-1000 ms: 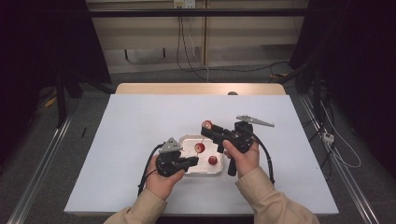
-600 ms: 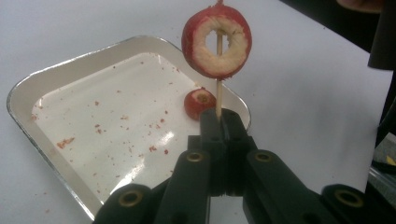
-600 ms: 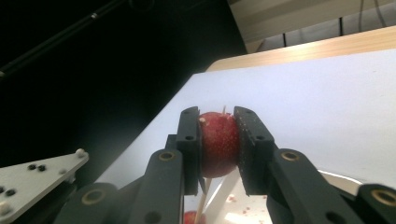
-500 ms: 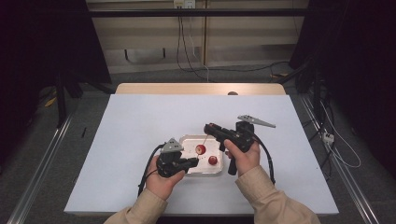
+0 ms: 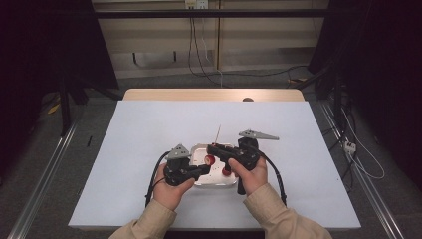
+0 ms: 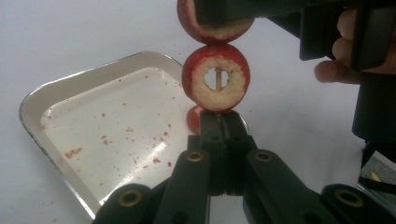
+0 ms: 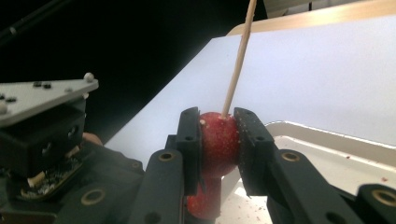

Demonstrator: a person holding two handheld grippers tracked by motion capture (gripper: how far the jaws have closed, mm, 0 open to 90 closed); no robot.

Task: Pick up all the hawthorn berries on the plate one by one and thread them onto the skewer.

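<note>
A thin wooden skewer [image 7: 238,60] stands upright over the metal tray [image 6: 93,135]. My left gripper [image 6: 219,126] is shut on the skewer's lower end. Just above those jaws, a cored red fruit piece [image 6: 215,77] is threaded on the stick. Higher up, my right gripper [image 7: 219,140] is shut on another red fruit piece [image 7: 219,135], and the skewer comes out of its top. In the high view, the left gripper [image 5: 204,169] and right gripper [image 5: 213,148] meet over the tray [image 5: 219,181], and the skewer tip [image 5: 219,130] points up.
One more red fruit piece [image 5: 226,171] lies in the tray, which is speckled with red crumbs. The tray sits on a white table cover [image 5: 149,129], with a wooden table edge [image 5: 214,94] at the far side. Cables trail from both grippers towards the person.
The right gripper has come down and left towards the left gripper with its red fruit piece, which now sits on the skewer. The left gripper has stayed in place.
</note>
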